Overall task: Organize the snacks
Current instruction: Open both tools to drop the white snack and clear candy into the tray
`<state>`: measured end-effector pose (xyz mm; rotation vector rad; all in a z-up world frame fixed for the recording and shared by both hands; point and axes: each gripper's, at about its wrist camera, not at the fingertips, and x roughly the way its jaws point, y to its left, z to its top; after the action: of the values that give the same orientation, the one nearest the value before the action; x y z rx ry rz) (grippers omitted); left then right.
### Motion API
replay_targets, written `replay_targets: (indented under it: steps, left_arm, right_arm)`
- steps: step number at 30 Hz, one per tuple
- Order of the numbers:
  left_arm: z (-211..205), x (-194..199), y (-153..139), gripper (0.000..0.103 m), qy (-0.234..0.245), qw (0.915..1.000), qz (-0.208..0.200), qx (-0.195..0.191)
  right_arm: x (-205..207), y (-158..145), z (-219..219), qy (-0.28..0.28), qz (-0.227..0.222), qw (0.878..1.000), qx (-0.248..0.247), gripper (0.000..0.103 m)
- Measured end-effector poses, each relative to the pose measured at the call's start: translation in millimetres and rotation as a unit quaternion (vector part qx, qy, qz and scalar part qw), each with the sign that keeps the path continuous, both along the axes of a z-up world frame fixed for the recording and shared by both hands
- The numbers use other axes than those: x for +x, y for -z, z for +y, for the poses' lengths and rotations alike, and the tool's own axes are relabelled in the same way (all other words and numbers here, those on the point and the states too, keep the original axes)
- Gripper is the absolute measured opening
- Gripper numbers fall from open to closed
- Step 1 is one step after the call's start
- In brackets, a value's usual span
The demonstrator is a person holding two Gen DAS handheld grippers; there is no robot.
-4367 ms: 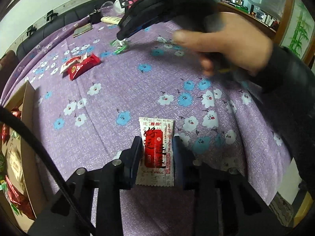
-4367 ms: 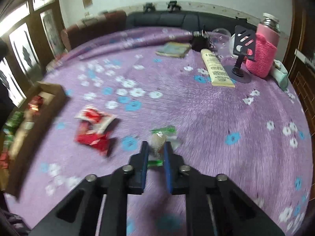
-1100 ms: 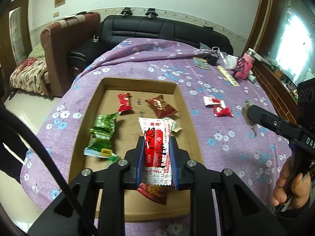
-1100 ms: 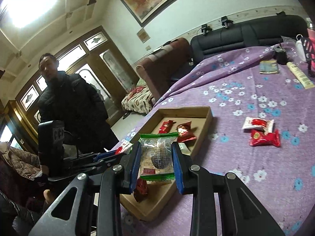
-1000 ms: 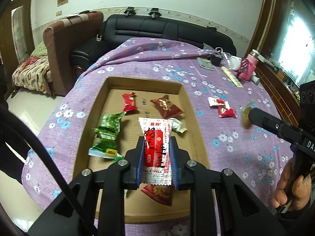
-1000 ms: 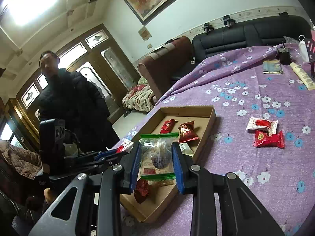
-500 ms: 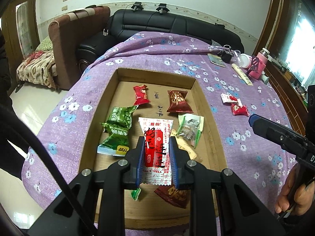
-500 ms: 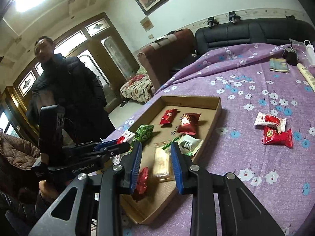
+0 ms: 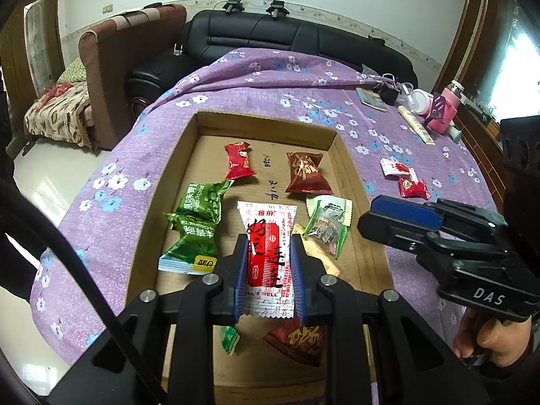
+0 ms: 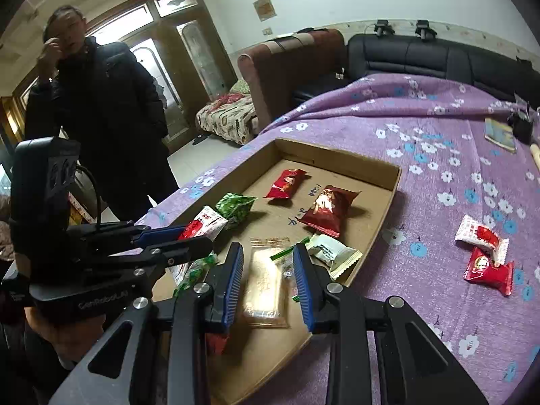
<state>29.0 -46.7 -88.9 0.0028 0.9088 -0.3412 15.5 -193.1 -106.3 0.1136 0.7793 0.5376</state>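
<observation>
A cardboard tray [image 9: 351,182] [image 10: 388,199] lies on the purple flowered cloth and holds several snack packets. My left gripper [image 9: 268,266] [image 10: 194,236] is shut on a white-and-red sachet [image 9: 268,233] [image 10: 206,222] and hovers above the tray's near half. My right gripper [image 10: 268,283] [image 9: 371,217] hangs over the tray's right side, its jaws slightly apart with nothing pinched. Under it lies a beige packet [image 10: 266,290]. A clear packet with green ends [image 9: 326,222] [image 10: 332,251] rests beside that. Two red-and-white packets [image 9: 405,179] [image 10: 486,253] lie on the cloth right of the tray.
Inside the tray are green packets [image 9: 197,212], a small red one [image 9: 239,164] and dark red ones [image 9: 307,172]. A tube, a booklet and a pink bottle cover [image 9: 445,111] stand at the table's far right. A person in a dark coat [image 10: 101,101] stands left of the table.
The clear green-ended packet has left my right gripper and now lies in the tray. Both grippers have come closer over the tray. The left still grips the sachet.
</observation>
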Motion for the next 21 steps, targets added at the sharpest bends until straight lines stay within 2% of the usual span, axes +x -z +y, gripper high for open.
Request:
replay_targets:
  steps: [5,7,9,11,17,20,21]
  left_arm:
    - [-7.8,8.2,8.5,0.025,-0.006,0.9996,0.011,0.024]
    - [-11.6,10.3,11.6,0.025,-0.008,0.9991,0.011,0.040]
    - [-16.0,12.5,15.0,0.026,-0.010,0.9983,0.012,0.055]
    - [-18.7,14.5,18.8,0.026,-0.013,0.9977,0.017,0.064]
    - [-22.8,16.4,27.2,0.031,-0.023,0.9955,0.025,0.089]
    - [-22.8,14.4,27.4,0.040,-0.027,0.9948,0.027,0.094]
    - [-23.5,13.5,26.5,0.050,-0.029,0.9945,0.023,0.098]
  right_arm:
    - [1.9,11.4,-18.2,0.037,0.016,0.999,0.032,0.031]
    - [0.5,12.0,-26.0,0.050,0.019,0.998,0.046,0.036]
    - [-2.8,10.5,-34.3,0.065,0.014,0.996,0.059,0.054]
    - [-4.9,8.7,-40.6,0.075,0.011,0.995,0.069,0.062]
    - [-14.8,1.7,-60.5,0.100,0.001,0.991,0.087,0.069]
    - [-21.5,-0.1,-74.1,0.120,-0.004,0.988,0.093,0.071]
    - [-22.1,-0.6,-78.8,0.128,-0.005,0.987,0.094,0.074]
